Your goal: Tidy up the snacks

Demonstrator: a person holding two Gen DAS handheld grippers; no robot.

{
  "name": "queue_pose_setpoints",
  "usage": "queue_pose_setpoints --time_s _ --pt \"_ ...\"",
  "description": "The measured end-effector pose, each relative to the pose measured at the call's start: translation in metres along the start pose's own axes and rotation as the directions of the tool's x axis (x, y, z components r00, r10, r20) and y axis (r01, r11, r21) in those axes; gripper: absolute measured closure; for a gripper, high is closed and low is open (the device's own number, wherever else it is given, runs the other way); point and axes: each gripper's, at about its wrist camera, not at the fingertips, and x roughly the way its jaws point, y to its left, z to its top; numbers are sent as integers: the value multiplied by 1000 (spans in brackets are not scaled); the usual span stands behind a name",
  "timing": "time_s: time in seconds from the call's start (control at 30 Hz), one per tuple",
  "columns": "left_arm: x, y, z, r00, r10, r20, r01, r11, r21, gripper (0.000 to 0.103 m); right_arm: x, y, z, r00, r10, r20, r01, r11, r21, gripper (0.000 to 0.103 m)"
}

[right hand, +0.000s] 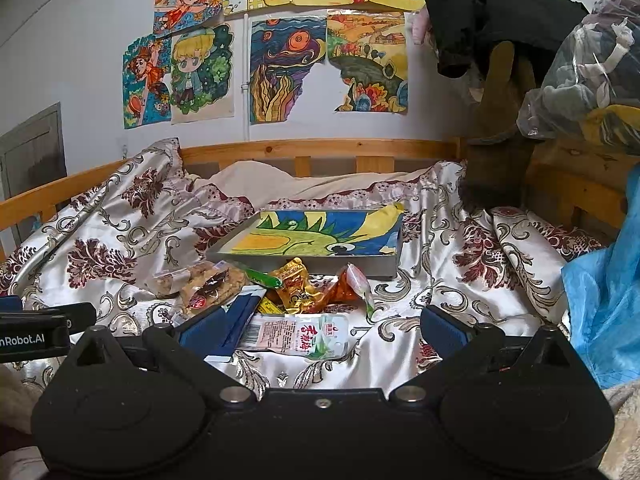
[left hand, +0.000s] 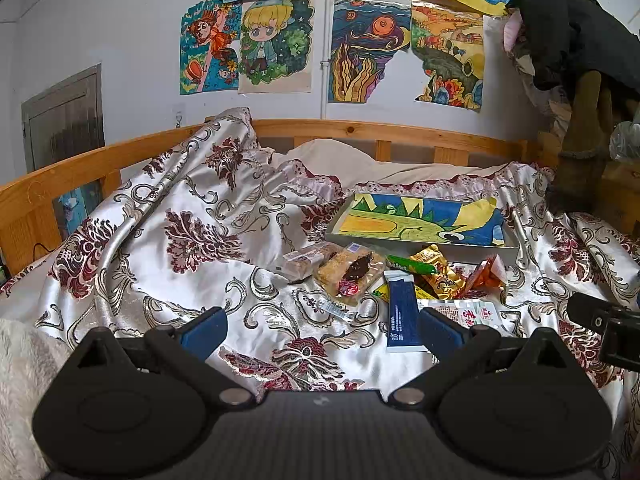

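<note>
Left gripper [left hand: 322, 330] and right gripper [right hand: 322, 330]: fingers apart, empty, low over floral satin bedspread [left hand: 192, 216]. Pile of wrapped snacks [right hand: 280, 292] on bed, near side of shallow white tray with colourful drawing [right hand: 316, 236].

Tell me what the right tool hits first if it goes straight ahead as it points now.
Probably the white plum packet, lying flat on the bedspread between the open fingers of the right tool. Past it sits the gold snack pack, then the tray. Depth is hard to judge through the fisheye.
</note>
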Motion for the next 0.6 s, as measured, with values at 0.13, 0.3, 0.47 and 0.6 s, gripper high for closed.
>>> queue_pose_setpoints --time_s 0.13,0.3,0.47,0.6 --pt "0 0 0 1000 1 0 -1 1000 0 0 0 0 0 1000 0 0 0 1000 0 1" --pt "0 0 0 1000 1 0 -1 1000 0 0 1 -2 0 1000 4 -5 -4 1000 2 1" --pt "0 0 0 1000 1 0 -1 1000 0 0 -2 4 1 1000 5 -3 -5 1000 -2 1" --pt "0 0 0 1000 1 0 -1 1000 0 0 -1 3 0 1000 6 -4 -6 1000 -1 1"
